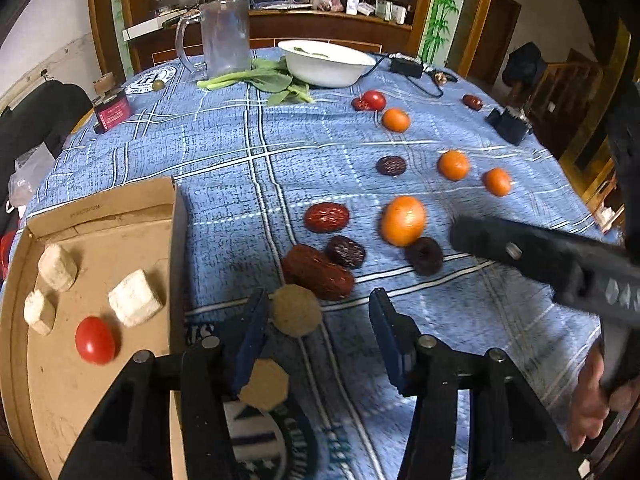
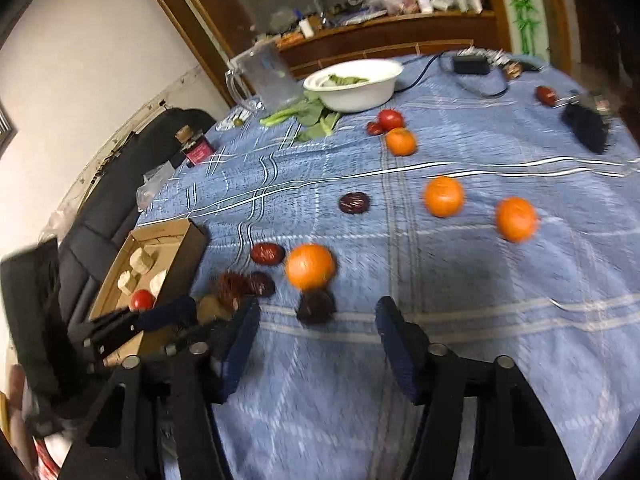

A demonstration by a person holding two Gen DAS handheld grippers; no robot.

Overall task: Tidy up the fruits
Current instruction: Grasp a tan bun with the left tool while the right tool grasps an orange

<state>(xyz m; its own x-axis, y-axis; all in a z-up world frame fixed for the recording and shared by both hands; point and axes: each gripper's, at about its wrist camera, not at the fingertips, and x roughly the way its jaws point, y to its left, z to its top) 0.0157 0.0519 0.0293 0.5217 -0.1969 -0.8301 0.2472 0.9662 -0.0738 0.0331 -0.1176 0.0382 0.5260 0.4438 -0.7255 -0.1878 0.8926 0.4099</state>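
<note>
The left gripper (image 1: 318, 322) stands with its jaws spread wide and holds nothing; a round tan ball (image 1: 296, 310) lies between them, close against the left jaw. The right gripper (image 2: 316, 326) is also spread wide and grips nothing, above the cloth.

At the near left sits a cardboard box (image 1: 102, 210) with a red tomato (image 1: 95, 340) and three pale blocks (image 1: 136, 298) inside. Just past the left gripper lies a long red date (image 1: 318, 272), its long axis running from far left to near right. Beside it are a dark date (image 1: 345, 252) and a large orange (image 1: 403, 221), with smaller oranges (image 1: 453, 165) farther right.

All lies on a blue checked tablecloth (image 1: 248, 152). At the far edge stand a white bowl (image 1: 330, 62), green leaves (image 1: 266, 78) and a clear jug (image 1: 224, 36), before a wooden cabinet (image 1: 280, 28).
</note>
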